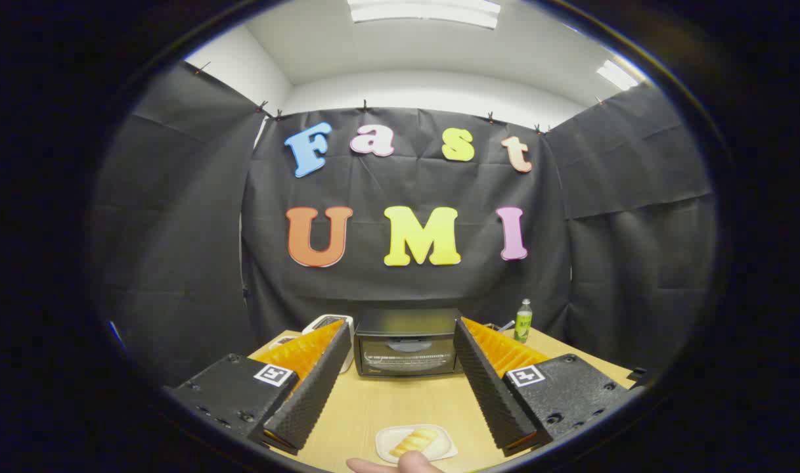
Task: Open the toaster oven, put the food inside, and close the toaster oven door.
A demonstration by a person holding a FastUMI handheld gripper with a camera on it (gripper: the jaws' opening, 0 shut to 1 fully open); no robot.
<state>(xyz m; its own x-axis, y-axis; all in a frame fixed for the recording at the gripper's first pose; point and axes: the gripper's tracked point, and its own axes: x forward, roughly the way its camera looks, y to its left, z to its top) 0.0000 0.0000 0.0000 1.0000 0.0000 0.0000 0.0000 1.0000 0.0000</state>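
Observation:
A black toaster oven (pixel 406 343) stands on the wooden table (pixel 406 401) beyond my fingers, its glass door closed. My gripper (pixel 403 335) is open, held above the table, its two fingers framing the oven with nothing between them. Near the table's front edge, below and between the fingers, a small white plate (pixel 443 448) holds a pale yellow pastry (pixel 413 441). A person's fingertips (pixel 393 464) touch the near rim of that plate.
A green bottle (pixel 523 320) stands to the right of the oven, behind my right finger. A white device (pixel 324 323) sits to the oven's left, partly hidden by my left finger. Black cloth walls close the booth on three sides.

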